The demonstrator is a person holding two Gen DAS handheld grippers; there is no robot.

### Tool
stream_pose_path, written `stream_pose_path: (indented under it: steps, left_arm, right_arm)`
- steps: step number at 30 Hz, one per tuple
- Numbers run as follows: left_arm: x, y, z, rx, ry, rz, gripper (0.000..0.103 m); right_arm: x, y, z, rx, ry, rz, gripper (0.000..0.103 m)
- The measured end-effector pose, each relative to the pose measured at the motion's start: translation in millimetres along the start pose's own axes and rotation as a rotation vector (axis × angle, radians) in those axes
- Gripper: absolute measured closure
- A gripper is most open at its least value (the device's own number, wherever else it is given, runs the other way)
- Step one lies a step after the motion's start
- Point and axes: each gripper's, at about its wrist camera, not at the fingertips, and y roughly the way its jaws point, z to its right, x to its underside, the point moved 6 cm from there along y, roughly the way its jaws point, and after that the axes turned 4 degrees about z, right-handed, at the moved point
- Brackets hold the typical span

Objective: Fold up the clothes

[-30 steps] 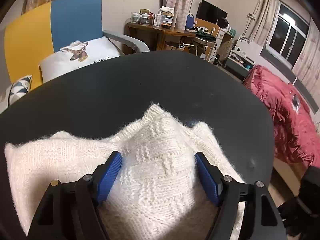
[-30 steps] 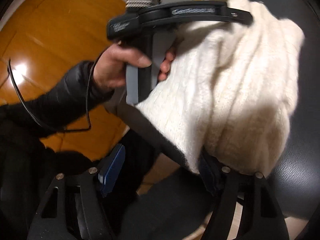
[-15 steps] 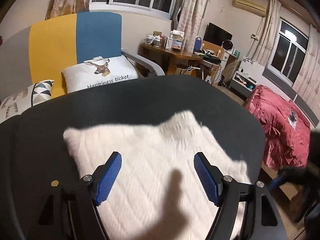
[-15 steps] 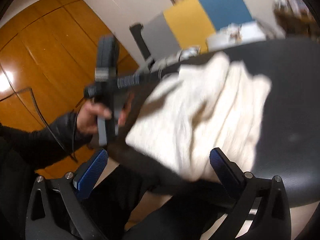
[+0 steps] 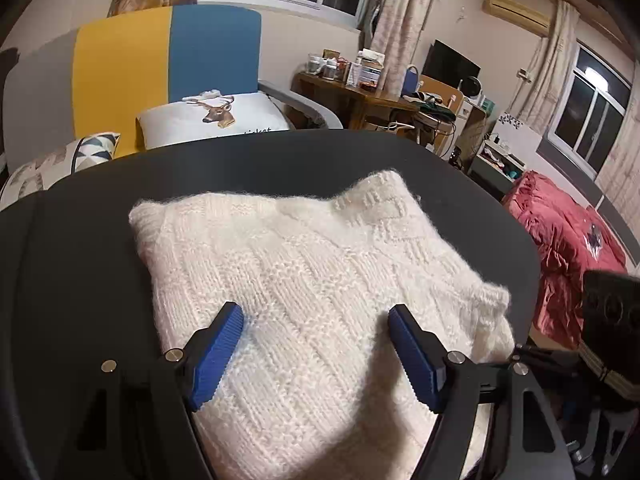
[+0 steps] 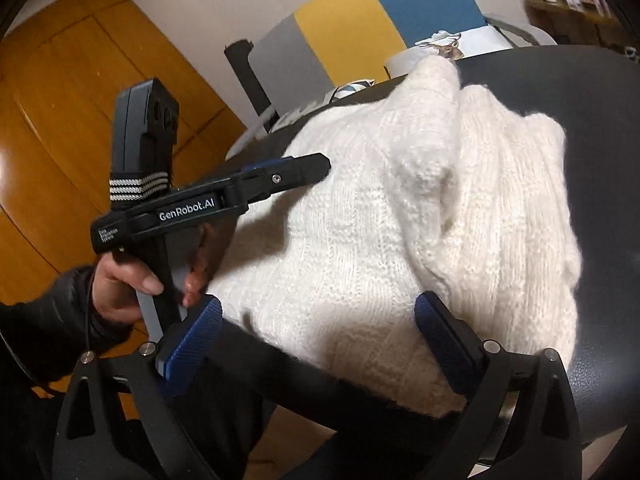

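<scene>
At the far left of the right wrist view the person's left hand (image 6: 120,284) grips the handle of the left gripper (image 6: 304,168), whose tip reaches over the near-left part of the white knit sweater (image 6: 400,220). Seen from its own camera, the left gripper (image 5: 316,354) has its blue pads spread wide above the knit, pinching nothing. The sweater (image 5: 320,280) lies on the black round table (image 5: 80,240) as a compact, roughly square bundle (several thick layers show along its near edge in the right view). Further right, the right gripper (image 6: 316,348) is likewise released, its pads straddling the bundle's near edge without closing on it; whether they brush the wool is hard to say through the fisheye distortion. Judging by the shape, the folding looks essentially finished. What may remain is tidying the bulging top layer on the right side.
</scene>
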Motion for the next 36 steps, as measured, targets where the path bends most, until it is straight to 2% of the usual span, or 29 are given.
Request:
stream_pose_path:
  steps: [5,8,11,13,14,15,17,20,25,29,32,34,35,36]
  left_arm:
    - [-13,-9,3,0.008,0.028,-0.001,0.026]
    - [-25,-11,6,0.026,0.049,0.011,0.026]
    - [-43,0,16,0.027,0.139,0.005,0.026]
    - [-59,8,20,0.038,0.196,0.003,0.027]
    - [-67,12,22,0.043,0.225,0.002,0.027]
    - [-74,14,24,0.081,0.227,-0.004,0.026]
    - [-97,23,34,0.218,0.249,-0.045,0.026]
    - [-119,46,49,0.331,0.363,-0.143,0.026]
    - [-121,90,75,0.490,0.483,-0.369,0.026]
    - [-110,113,83,0.553,0.542,-0.507,0.028]
    - [-99,118,86,0.593,0.607,-0.568,0.045]
    - [-92,115,88,0.590,0.622,-0.557,0.061]
    - [-91,112,90,0.589,0.620,-0.538,0.063]
    - [-92,110,90,0.565,0.616,-0.500,0.078]
  right_arm:
    - [-11,-14,3,-0.019,0.024,-0.001,0.004]
    - [-28,-36,-8,-0.037,-0.050,0.063,0.004]
    - [-26,-29,-11,-0.062,-0.100,0.014,0.004]
    - [-14,-5,3,0.008,-0.083,-0.061,0.004]
    - [-7,2,12,0.022,-0.068,-0.076,0.004]
    - [-6,0,14,0.004,-0.063,-0.050,0.004]
    - [-8,-11,13,-0.054,-0.047,-0.026,0.004]
    - [-3,-17,18,-0.106,-0.072,-0.031,0.004]
    - [0,-30,39,-0.175,-0.055,0.013,0.004]
    - [-3,-35,50,-0.217,-0.051,0.019,0.004]
    - [-3,-40,50,-0.227,-0.061,0.014,0.004]
    - [-4,-50,40,-0.230,-0.067,0.016,0.004]
    - [-5,-53,39,-0.230,-0.068,0.019,0.004]
    - [-5,-54,41,-0.228,-0.070,0.022,0.004]
